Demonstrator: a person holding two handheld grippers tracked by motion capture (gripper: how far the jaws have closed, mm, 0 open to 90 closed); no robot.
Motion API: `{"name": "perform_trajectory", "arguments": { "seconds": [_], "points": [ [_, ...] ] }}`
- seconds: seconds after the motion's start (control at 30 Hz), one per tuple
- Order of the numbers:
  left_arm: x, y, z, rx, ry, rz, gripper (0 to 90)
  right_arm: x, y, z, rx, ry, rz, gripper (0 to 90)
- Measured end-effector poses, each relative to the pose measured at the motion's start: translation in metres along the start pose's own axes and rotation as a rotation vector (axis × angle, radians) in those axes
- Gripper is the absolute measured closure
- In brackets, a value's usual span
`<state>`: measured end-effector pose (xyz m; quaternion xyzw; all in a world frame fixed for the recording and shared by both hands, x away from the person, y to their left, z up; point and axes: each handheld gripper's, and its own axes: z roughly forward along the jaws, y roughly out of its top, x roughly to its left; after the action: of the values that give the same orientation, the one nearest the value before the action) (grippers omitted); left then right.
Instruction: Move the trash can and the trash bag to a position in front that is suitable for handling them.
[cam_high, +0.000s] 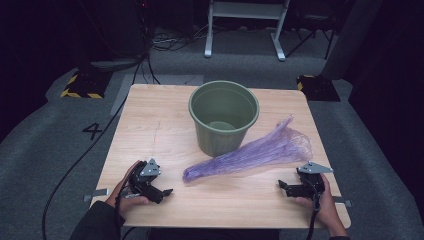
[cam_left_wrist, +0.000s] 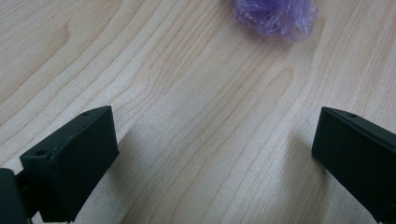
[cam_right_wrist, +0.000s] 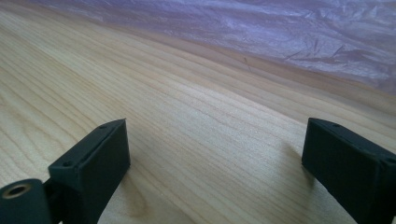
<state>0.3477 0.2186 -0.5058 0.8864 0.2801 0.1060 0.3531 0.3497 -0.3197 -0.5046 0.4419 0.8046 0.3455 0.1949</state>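
On a pale wooden table (cam_high: 150, 125) in a dark, grey-carpeted studio: lying slantwise beside a green bucket (cam_high: 223, 117), a crumpled purple plastic bag (cam_high: 250, 152), possibly touching the bucket's base. Resting near the front edge, left gripper (cam_high: 162, 192) and right gripper (cam_high: 285, 187), both gaping wide, holding nothing, each pointing inward toward the bag, well apart from it.
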Motion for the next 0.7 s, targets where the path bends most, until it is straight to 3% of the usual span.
{"name": "perform_trajectory", "arguments": {
  "seconds": [0.37, 0.53, 0.7],
  "points": [
    [0.0, 0.0, 0.0, 0.0, 0.0, 0.0, 0.0, 0.002, 0.0, -0.001, -0.013, -0.003, -0.024, 11.4],
    [0.001, -0.001, -0.001, -0.001, -0.003, 0.0, 0.3, 0.005, 0.001, -0.003, -0.035, -0.008, -0.035, 17.3],
    [0.001, -0.001, -0.001, 0.0, -0.004, 0.0, 0.3, 0.011, 0.009, -0.013, -0.086, 0.002, -0.049, 16.2]
  ]
}}
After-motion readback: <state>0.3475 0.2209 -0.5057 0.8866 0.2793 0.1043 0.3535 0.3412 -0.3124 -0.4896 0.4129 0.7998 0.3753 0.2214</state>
